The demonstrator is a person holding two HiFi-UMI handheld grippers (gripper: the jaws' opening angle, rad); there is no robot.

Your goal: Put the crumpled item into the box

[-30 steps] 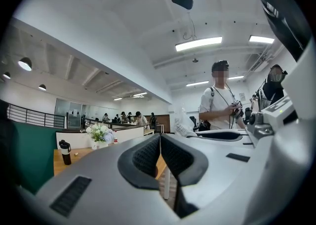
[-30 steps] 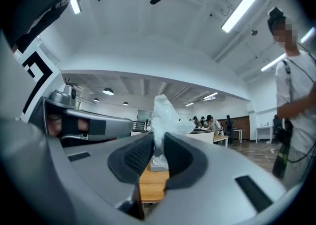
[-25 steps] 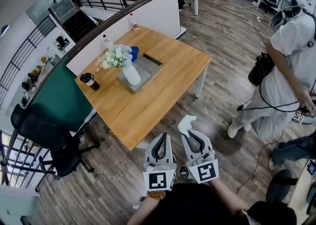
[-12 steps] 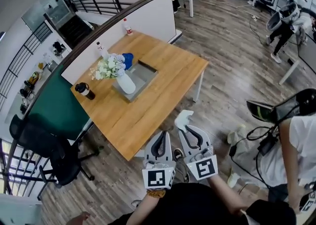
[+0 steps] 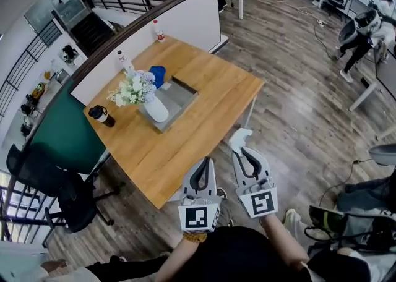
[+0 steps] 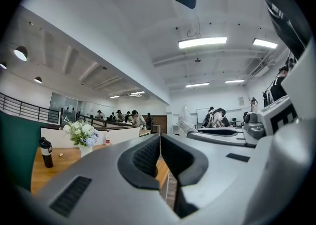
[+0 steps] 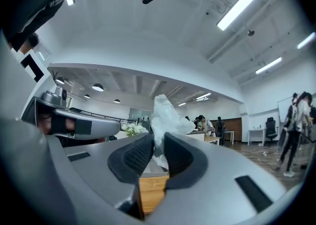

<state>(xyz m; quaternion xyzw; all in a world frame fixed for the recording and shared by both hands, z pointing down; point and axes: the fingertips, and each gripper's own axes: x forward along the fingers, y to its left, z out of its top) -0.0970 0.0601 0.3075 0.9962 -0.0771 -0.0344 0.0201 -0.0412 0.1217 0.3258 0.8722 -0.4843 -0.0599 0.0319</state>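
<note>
**Two tongs, one crumpled item, one box: holdings at this moment**

**Item 1, right tongs**. Held low in front of the person, over the wooden floor and just off the near corner of the surface. The jaws are clamped on the crumpled item. In the right gripper view the ribbed pads press on it from both sides.

**Item 2, crumpled item.** White, thin and wrinkled, like tissue or film. Pinched by its lower part, with the rest standing up past the jaw tips. It is well apart from the box and not over the surface.

**Item 3, left tongs**. Beside the right pair, on the person's left, pointing towards the surface edge. The jaws are together with nothing between them, and the left gripper view shows the pads meeting.

**Item 4, box**. Grey, shallow and open-topped, lying near the middle of the surface.

**Item 5, vase**. White, at the near-left end of the box, carrying pale flowers.

**Item 6, sundries on the surface.**
- blue object, just behind the box
- dark cup, towards the left corner
- two bottles, along the partition wall

**Item 7, chair**. Black, on the floor to the left of the surface.
</note>
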